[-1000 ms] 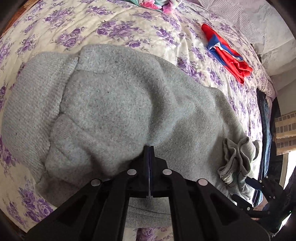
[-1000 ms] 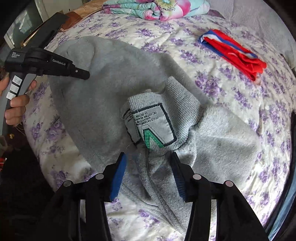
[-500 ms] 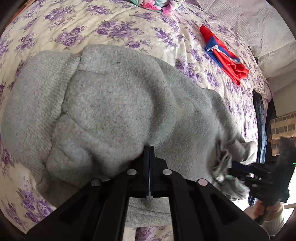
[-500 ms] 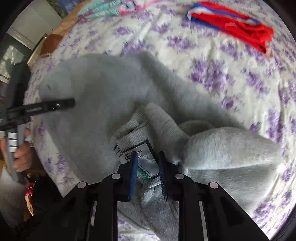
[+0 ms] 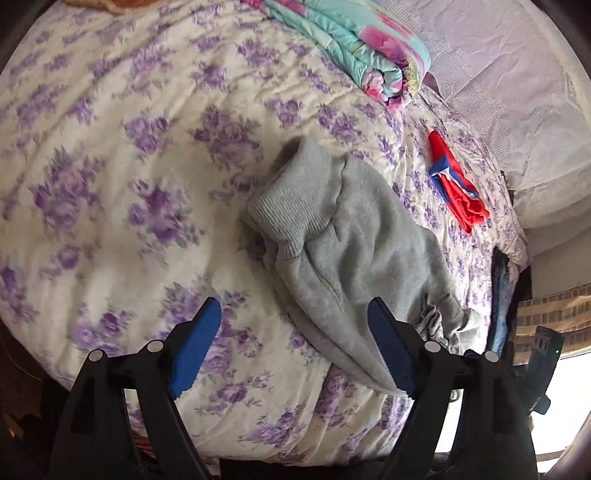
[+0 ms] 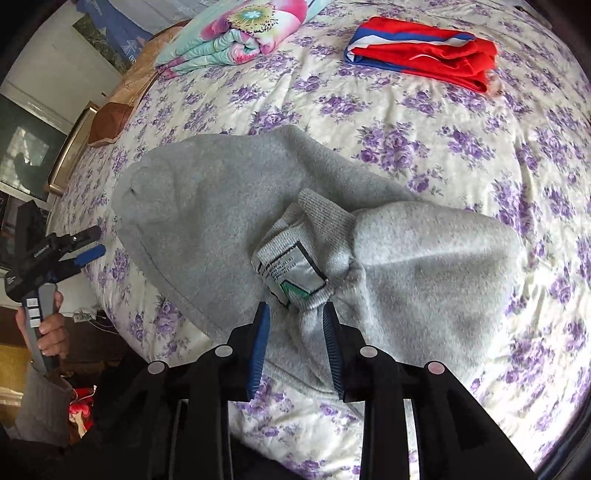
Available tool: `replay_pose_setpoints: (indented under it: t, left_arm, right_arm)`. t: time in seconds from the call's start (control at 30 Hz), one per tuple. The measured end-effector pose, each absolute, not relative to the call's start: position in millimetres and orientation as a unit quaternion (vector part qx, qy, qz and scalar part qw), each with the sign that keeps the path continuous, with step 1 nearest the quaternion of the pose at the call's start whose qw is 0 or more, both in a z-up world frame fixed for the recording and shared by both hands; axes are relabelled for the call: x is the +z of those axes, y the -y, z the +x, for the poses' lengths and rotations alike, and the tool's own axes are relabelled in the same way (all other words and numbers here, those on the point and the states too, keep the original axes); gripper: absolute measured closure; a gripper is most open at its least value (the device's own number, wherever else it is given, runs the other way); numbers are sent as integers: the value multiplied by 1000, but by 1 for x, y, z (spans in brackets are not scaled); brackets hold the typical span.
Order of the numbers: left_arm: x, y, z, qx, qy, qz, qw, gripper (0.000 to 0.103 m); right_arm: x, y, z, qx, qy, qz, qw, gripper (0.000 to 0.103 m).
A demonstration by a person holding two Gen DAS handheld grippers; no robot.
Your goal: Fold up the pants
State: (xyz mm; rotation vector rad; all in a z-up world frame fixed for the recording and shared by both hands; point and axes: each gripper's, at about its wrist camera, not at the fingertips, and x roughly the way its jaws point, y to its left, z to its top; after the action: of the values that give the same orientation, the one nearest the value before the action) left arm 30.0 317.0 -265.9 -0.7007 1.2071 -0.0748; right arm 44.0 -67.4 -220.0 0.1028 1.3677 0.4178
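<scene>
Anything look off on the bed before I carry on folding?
The grey pants lie bunched, not flat: the waistband is flipped over, its inner label showing, with fabric gathered between the right gripper fingers. The left gripper is open, holding nothing.

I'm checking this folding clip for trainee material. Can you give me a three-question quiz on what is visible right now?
1. True or false: the left gripper is clamped on the grey pants.
2. Which item lies nearest the red and blue garment? A) the folded floral blanket B) a pillow C) a shoe
3. Fill in: the right gripper has its fingers either side of the waistband beside the ____.

Key: 1 false, it is open and holds nothing; 2 A; 3 label.
</scene>
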Motion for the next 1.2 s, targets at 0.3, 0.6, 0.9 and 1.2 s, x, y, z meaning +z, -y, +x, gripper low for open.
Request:
replay_pose_setpoints:
  t: [0.3, 0.6, 0.9, 1.2]
  left_arm:
    - [-304, -288, 92, -98, -566, -375, 727, 71]
    - [-233, -223, 92, -125, -541, -179, 812, 75]
    - [-215, -201, 82, -166, -518, -158, 824, 76]
    - [-233, -209, 93, -151, -541, -162, 811, 75]
  right_arm:
    - [-215, 97, 31, 150, -620, 65, 767, 73]
    - [-219, 37, 45, 264, -611, 74, 743, 73]
    - [-267, -32, 128, 223, -604, 2, 765, 89]
    - [-277, -35, 134, 247, -631, -11, 736, 87]
